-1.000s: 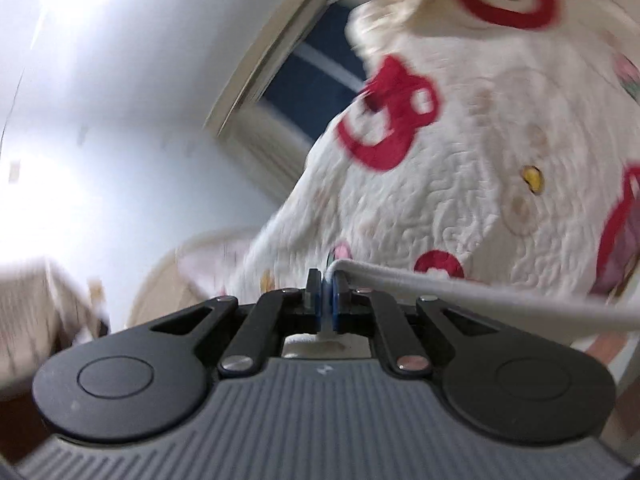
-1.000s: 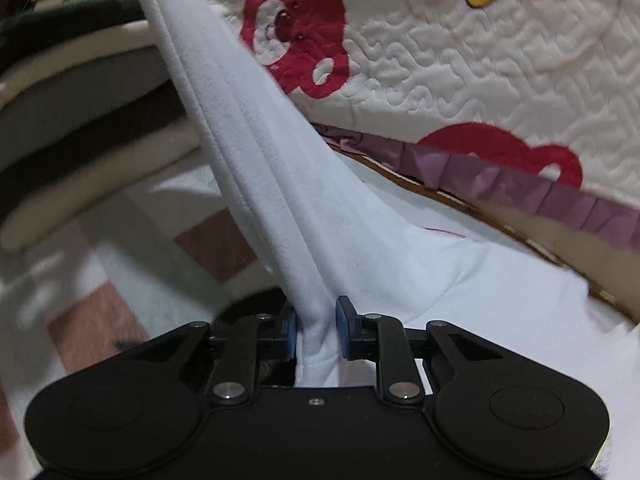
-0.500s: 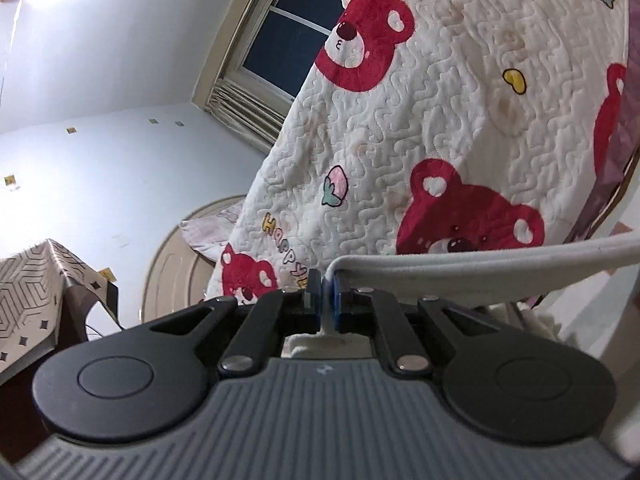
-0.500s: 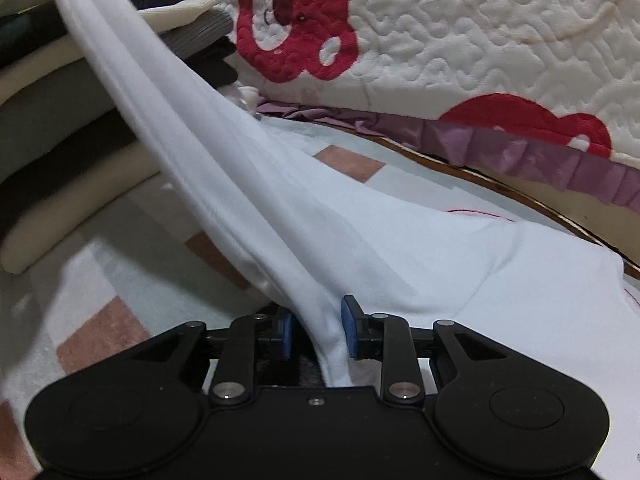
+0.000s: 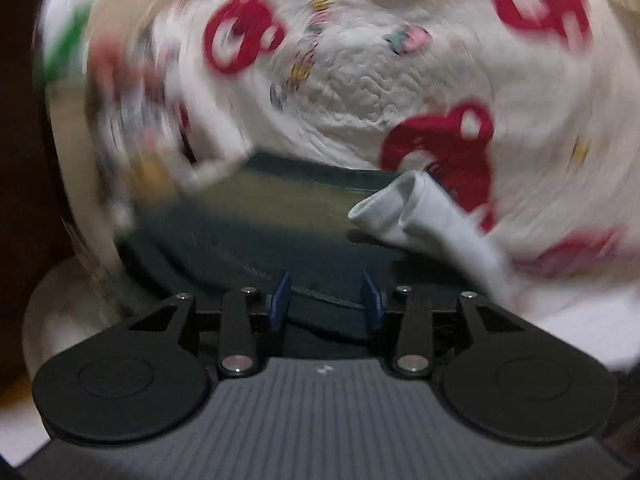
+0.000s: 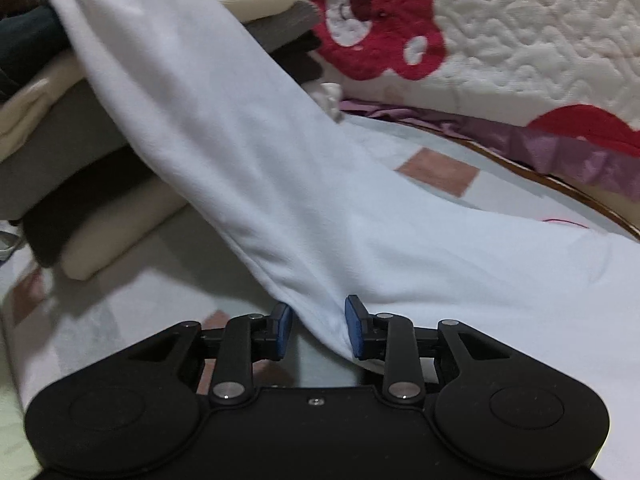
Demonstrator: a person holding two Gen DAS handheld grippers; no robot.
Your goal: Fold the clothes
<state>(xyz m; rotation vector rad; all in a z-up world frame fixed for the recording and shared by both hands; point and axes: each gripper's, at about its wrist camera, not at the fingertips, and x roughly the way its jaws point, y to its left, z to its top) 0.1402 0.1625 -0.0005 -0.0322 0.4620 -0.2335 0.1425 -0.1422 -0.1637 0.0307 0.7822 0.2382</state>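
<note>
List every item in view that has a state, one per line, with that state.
Left claw: jaws opening, nothing between the pads.
Right claw: jaws opening, white garment between the pads.
White garment: unfolded, one end draped over the stack, the rest on the bed.
Stack of folded clothes: folded, piled.
Bear-print quilt: spread behind the bed.

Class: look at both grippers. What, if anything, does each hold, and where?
Left gripper: nothing, jaws opening. Right gripper: jaws opening around the white garment's bunched lower edge.
</note>
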